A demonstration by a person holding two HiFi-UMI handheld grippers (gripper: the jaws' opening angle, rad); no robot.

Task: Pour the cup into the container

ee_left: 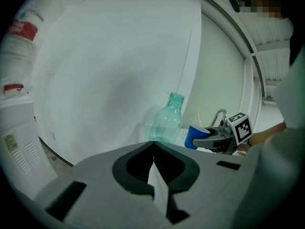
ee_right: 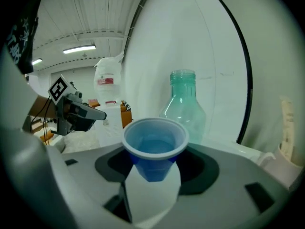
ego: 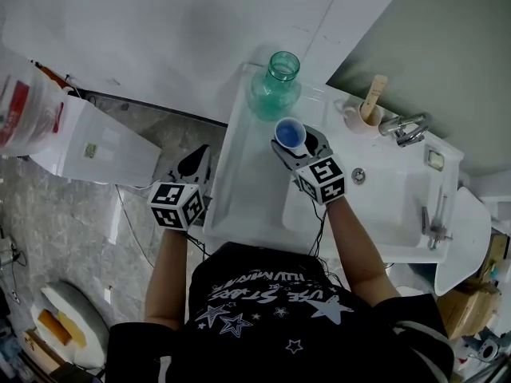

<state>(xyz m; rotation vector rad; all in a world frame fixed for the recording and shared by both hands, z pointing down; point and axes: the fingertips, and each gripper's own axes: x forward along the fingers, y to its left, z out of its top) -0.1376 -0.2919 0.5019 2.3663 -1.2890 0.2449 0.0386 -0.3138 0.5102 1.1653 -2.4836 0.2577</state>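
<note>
The right tongs [ego: 293, 144] are clamped on a small blue cup [ee_right: 155, 147]. One pad presses on each side of it. The cup sits upright between them, open end up, and it looks like there is some water inside. Just past the tips of the right tongs stands a green glass bottle [ego: 274, 90] (it is see-through and has no lid). The bottle stands on the white tabletop [ego: 247, 190], near the cup but not touching it. Its open mouth is higher than the cup's rim in the right gripper view.

The left tongs [ee_left: 154, 147] are closed together at the tips, and nothing is between them. They hang off to the left of the right tongs, beside the tabletop's edge. From the left tongs, the bottle and the cup are ahead and to the right.
</note>
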